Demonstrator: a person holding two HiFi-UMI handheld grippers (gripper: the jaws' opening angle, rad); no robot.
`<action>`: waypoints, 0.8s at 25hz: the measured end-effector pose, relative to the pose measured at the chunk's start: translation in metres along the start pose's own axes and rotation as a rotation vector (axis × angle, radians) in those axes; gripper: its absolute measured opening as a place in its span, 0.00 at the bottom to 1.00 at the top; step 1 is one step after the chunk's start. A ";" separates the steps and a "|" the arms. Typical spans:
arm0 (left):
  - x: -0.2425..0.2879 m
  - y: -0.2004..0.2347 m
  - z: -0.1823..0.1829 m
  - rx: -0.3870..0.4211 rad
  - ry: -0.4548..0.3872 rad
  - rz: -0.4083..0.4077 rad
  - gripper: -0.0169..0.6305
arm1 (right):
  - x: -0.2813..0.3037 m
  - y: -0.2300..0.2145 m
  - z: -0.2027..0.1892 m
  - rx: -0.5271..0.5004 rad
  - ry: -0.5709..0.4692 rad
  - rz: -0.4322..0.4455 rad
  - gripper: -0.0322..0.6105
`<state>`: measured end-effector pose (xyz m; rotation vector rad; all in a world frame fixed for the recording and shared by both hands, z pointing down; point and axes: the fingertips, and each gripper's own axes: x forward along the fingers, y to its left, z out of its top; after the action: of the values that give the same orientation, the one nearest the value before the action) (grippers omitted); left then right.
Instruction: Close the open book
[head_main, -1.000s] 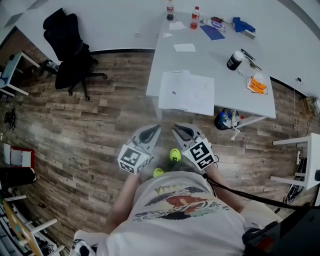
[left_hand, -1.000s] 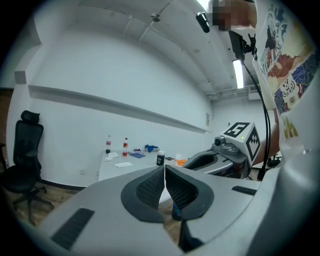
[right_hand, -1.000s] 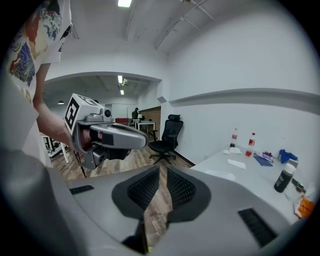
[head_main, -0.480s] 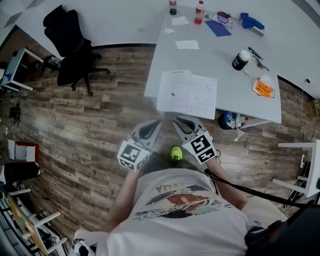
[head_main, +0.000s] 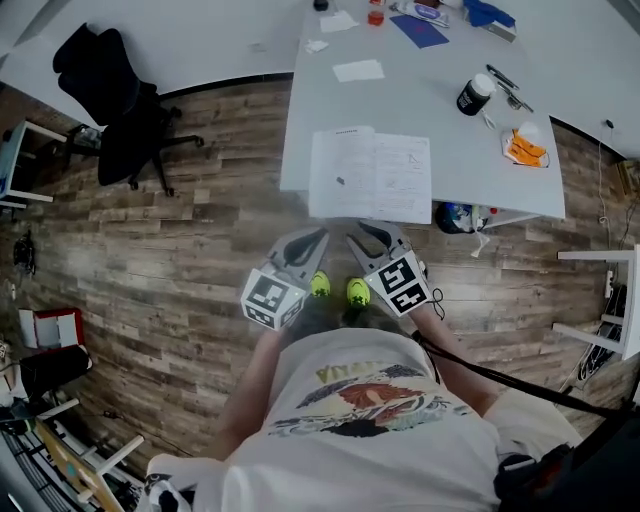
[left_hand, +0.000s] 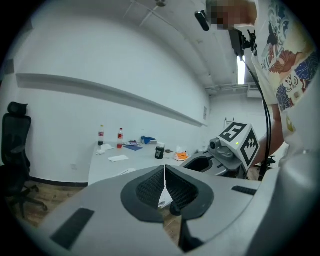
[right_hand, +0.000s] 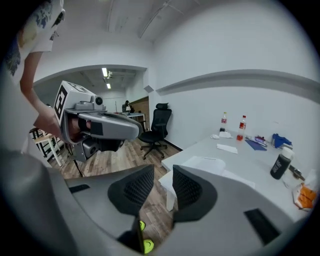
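Observation:
An open book (head_main: 371, 174) with white printed pages lies flat at the near edge of the white table (head_main: 470, 150). It also shows ahead in the right gripper view as the open book (right_hand: 207, 164). My left gripper (head_main: 316, 237) hangs just short of that table edge, its jaws shut with nothing between them (left_hand: 164, 180). Beside it, my right gripper (head_main: 366, 234) is level with the book's near edge. Its jaws (right_hand: 163, 181) are opening, a narrow gap between the pads and nothing in it.
On the table stand two bottles (right_hand: 233, 123), a dark jar (head_main: 471, 95), an orange packet (head_main: 524, 148), blue items (head_main: 420, 28) and loose paper (head_main: 358, 70). A black office chair (head_main: 112, 112) stands on the wooden floor at the left. White desks (head_main: 605, 300) line the right side.
Both grippers have moved forward toward the table's near edge, and the book now lies just beyond them. The right gripper's jaws have parted.

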<state>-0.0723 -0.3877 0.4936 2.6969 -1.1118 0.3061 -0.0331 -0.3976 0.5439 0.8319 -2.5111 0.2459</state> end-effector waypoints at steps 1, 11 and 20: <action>0.002 0.004 -0.002 -0.001 0.005 -0.013 0.05 | 0.005 -0.002 -0.003 -0.008 0.018 -0.013 0.20; 0.021 0.037 -0.021 -0.008 0.027 -0.105 0.05 | 0.049 -0.013 -0.009 0.002 0.050 -0.057 0.24; 0.040 0.074 -0.061 -0.040 0.061 -0.123 0.05 | 0.101 -0.021 -0.039 -0.068 0.159 -0.080 0.24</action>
<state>-0.1043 -0.4497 0.5713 2.6871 -0.9203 0.3395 -0.0763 -0.4542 0.6287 0.8493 -2.3201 0.1907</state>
